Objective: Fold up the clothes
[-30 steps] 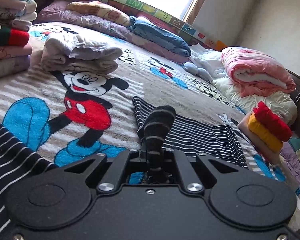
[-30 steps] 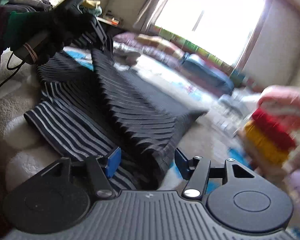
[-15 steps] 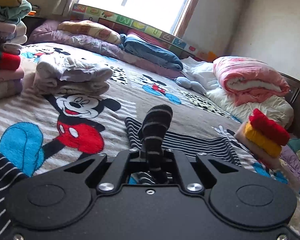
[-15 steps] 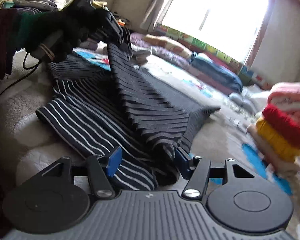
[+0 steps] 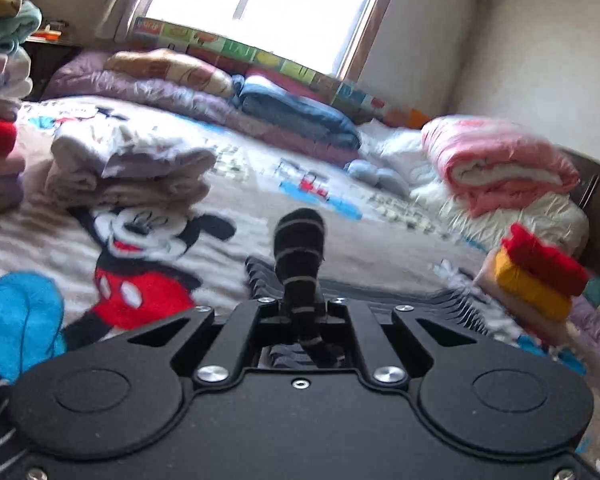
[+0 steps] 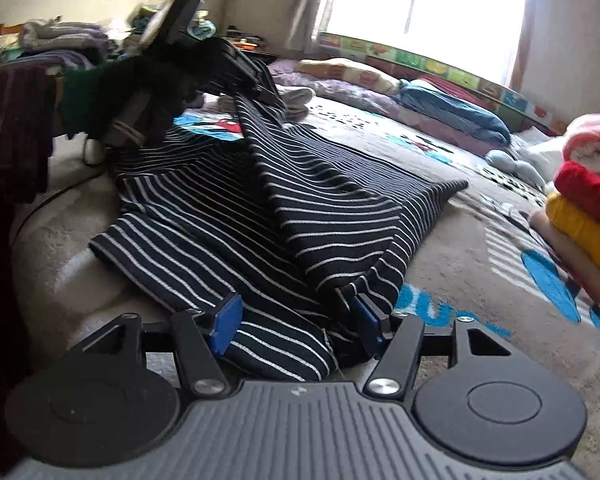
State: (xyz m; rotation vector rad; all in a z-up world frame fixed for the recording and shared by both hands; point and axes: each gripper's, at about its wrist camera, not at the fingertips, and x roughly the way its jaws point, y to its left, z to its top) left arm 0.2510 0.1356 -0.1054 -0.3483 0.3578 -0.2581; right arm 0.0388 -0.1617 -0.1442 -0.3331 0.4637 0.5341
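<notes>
On the left, the left tool [image 6: 260, 88] is raised above the bed [image 6: 480, 248], its fingers clamped on a bunched fold of the striped garment [image 6: 308, 208], which hangs down from it like a tent. The rest of the dark, white-striped cloth lies spread on the Mickey Mouse blanket [image 5: 140, 264]. To the right, the right tool [image 6: 296, 324] sits low with blue pads [image 6: 228, 320] apart, straddling the garment's near edge.

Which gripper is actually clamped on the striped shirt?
The left gripper: shut, a bunch of striped shirt pinched between its fingers. The right gripper is open, its blue pads apart around the hem.
</notes>
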